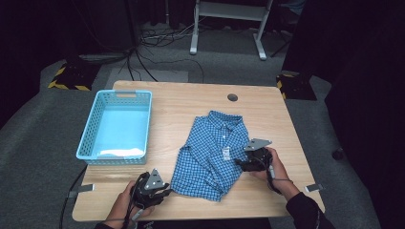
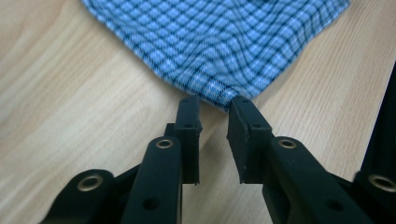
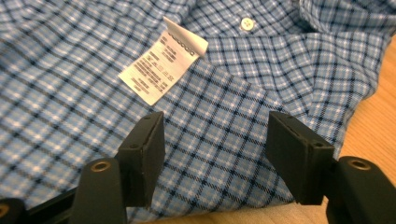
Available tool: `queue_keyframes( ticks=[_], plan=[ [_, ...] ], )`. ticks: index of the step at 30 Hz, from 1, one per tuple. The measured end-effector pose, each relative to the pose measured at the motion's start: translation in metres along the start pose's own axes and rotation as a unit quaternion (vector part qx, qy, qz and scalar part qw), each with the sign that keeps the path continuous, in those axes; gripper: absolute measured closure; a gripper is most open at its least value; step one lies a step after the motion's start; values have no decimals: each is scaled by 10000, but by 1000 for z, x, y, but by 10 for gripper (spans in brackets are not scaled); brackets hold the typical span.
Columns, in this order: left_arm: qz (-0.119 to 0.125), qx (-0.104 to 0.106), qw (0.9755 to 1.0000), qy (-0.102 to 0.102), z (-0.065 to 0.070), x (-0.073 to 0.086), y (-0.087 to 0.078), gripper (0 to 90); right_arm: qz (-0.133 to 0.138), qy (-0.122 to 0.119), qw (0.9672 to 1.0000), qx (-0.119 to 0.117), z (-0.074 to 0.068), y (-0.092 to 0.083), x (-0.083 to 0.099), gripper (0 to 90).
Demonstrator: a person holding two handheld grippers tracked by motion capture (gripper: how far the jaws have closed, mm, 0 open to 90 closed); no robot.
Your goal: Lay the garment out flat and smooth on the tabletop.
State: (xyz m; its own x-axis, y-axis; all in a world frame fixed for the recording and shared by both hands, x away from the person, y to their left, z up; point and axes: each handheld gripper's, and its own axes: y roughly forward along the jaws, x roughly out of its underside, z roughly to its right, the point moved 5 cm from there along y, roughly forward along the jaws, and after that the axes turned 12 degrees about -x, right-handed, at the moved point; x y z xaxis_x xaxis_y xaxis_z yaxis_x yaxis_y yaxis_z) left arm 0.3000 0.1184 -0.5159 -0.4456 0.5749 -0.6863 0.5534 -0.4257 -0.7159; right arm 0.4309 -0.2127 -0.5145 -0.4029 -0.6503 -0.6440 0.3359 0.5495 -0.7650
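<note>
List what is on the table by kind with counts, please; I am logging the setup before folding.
Checked shirt: 1
Light blue basket: 1
Hand-held grippers: 2, the left gripper with jaws apart by the shirt's corner, the right gripper with jaws open over the shirt
Total: 4
</note>
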Motion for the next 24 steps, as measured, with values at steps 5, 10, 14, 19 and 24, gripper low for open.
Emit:
queue_keyframes(
  ticks=[5,10,14,19,24],
  plan=[
    [126,-15,9997,193,5,-14,5,702,144,-32,9999,-78,-5,-10,-7,365],
    [268,85,9988,401,10,-31,11,653,242,-88,9995,-161,-10,-14,-14,360],
    [287,134,9986,424,9,-40,16,625,231,-198,9992,-258,-19,-12,-22,357],
    [98,208,9984,516,8,-41,32,614,301,-338,9981,-416,-32,-8,-37,359],
    [-62,307,9979,566,12,-35,42,606,241,-527,9963,-640,-50,3,-51,367]
  ],
)
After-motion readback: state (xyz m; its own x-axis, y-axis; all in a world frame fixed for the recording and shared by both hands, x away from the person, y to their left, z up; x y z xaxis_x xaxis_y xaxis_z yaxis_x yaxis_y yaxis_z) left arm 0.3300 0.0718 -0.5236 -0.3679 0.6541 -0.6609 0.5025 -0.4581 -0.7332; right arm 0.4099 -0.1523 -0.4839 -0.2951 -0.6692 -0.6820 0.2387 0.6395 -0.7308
